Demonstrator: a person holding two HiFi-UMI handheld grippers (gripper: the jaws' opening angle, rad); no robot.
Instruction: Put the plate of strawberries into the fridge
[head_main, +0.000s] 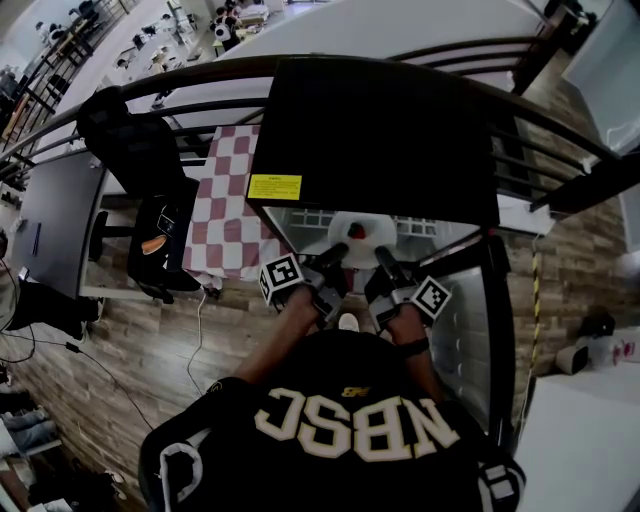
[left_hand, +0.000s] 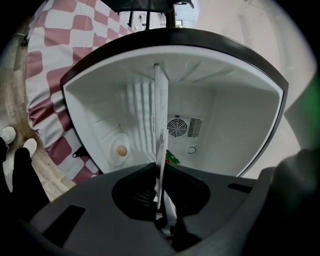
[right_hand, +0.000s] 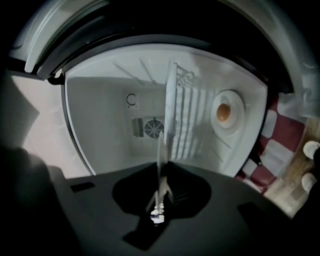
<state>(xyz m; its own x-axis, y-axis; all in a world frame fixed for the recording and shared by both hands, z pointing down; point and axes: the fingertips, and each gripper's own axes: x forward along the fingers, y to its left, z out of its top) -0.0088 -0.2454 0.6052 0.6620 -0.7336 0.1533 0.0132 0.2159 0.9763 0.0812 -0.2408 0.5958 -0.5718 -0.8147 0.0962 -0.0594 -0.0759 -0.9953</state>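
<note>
A white plate with red strawberries hangs at the open front of the black fridge. My left gripper is shut on its near left rim and my right gripper on its near right rim. In the left gripper view the plate shows edge-on, pinched between the jaws of the left gripper, with a strawberry peeking past it. The right gripper view shows the plate's rim clamped in the right gripper. Beyond it lies the white fridge interior.
The fridge door stands open at the right. Inside are a wire shelf, a back fan vent and a round lamp on a side wall. A table with a red-checked cloth and a black chair stand to the left.
</note>
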